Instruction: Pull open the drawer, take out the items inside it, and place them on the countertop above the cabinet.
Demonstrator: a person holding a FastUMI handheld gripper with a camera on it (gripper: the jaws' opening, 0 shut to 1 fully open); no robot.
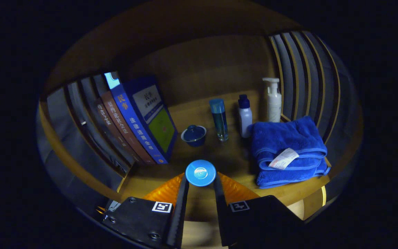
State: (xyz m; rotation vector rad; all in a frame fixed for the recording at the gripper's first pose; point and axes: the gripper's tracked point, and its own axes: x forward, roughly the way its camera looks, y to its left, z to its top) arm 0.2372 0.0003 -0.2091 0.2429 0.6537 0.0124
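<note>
The gripper [200, 180] points forward and slightly down at the wooden countertop [199, 114], its 2 fingers rising from the bottom of the frame and converging on a small blue cap [200, 172]. Both fingers press against the sides of this round blue top, so the gripper is closed on it. An orange body [233, 188] spreads out below the cap behind the fingers; what kind of container it is cannot be told from this angle. It sits low in the center of the frame, at the near edge of the countertop.

Beyond the fingers, in the middle of the frame, stands a small dark blue lidded cup [194, 134]. Just to its right is a tall, slim clear-blue bottle [219, 119], then a white bottle with a blue cap [245, 117], then a white pump bottle [273, 100] further back toward the upper right. A folded blue towel [288, 152] with a white tag lies at the right, in front of the pump bottle and touching the white bottle's base area.

At the left of the frame a row of books [140, 121] leans against the slatted side wall [78, 138]. A matching slatted wall [306, 76] curves along the upper right.
</note>
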